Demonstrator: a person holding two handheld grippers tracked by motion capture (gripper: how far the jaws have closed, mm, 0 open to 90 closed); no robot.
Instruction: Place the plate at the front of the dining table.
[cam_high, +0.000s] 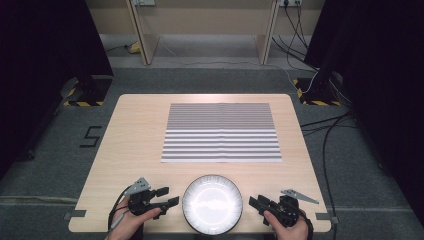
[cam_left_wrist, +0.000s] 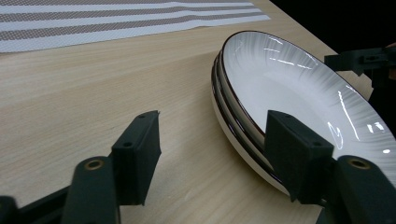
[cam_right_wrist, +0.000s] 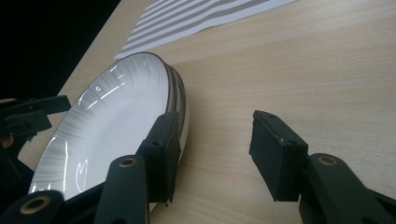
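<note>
**High view: stacked plates parked between two open grippers**

High view first, biggest stuff down. A light wooden table with rounded corners (cam_high: 140, 135) is seen, and a grey-and-white striped rectangular placemat (cam_high: 221, 132) is laid flat on its far half. Near the front edge, well apart from the mat, a stack of round white ribbed plates with dark rims (cam_high: 212, 204) is set down; at least two rims can be counted in the left gripper view (cam_left_wrist: 299, 79).

The stack is flanked by both tools. The left gripper (cam_high: 167, 196) is held just beside the stack's left edge, jaws spread wide, nothing clamped. The right gripper (cam_high: 258, 204) is held just beside the right edge, jaws likewise parted and empty. In the gripper views one jaw of each is seen right by the rim; actual contact can't be told.
</note>
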